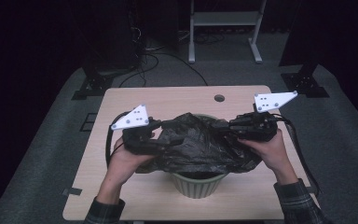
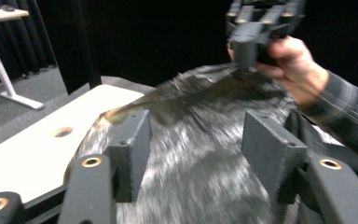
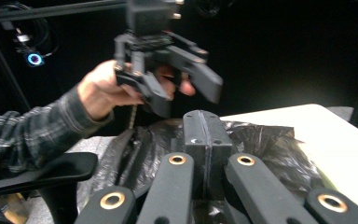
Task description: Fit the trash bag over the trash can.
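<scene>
Bin bag drapes over the green bin, mid-frame between both claws. Right claw pinches its edge; left claw spread, bag film between the jaws unpinched.

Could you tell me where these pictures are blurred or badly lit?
High view: the pale wooden table is evenly lit, the room behind is near black, and the crumpled black plastic bag over the ribbed green bin shows little detail. Left gripper view: the bag is streaked with motion blur and glare. Right gripper view: the left gripper is softly blurred against darkness.
</scene>
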Action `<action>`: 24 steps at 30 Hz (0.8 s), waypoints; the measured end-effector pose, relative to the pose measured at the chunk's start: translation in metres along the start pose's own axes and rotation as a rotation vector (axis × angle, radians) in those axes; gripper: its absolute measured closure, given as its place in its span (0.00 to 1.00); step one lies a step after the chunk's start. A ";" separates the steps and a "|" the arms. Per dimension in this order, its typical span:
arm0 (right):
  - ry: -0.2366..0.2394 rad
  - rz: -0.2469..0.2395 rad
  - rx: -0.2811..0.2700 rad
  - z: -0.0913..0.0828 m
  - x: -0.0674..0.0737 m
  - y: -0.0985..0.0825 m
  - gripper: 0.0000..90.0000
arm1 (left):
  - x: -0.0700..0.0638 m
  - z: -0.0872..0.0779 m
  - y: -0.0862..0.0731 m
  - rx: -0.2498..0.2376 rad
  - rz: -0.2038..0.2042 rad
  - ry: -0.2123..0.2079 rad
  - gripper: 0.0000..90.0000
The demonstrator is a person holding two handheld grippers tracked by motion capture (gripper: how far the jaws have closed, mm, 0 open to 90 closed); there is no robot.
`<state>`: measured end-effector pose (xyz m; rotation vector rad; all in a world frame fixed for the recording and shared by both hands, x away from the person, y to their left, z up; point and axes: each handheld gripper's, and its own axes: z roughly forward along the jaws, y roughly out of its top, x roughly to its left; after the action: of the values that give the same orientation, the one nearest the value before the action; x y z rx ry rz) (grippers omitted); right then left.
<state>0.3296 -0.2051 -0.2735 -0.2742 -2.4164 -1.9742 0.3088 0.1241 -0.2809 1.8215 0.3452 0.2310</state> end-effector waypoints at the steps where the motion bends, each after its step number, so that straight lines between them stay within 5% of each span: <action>1: 0.007 -0.005 -0.001 0.000 0.001 0.001 1.00 | 0.002 0.005 0.002 -0.003 0.011 -0.001 0.44; 17: 0.040 0.000 -0.006 0.001 0.000 0.003 1.00 | 0.018 0.056 0.017 0.048 0.124 -0.061 0.42; 24: 0.034 0.002 -0.010 0.000 -0.001 0.003 1.00 | 0.015 0.056 0.016 0.087 0.123 -0.117 0.90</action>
<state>0.3312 -0.2046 -0.2709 -0.2410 -2.3861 -1.9738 0.3432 0.0753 -0.2813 1.9348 0.1634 0.1965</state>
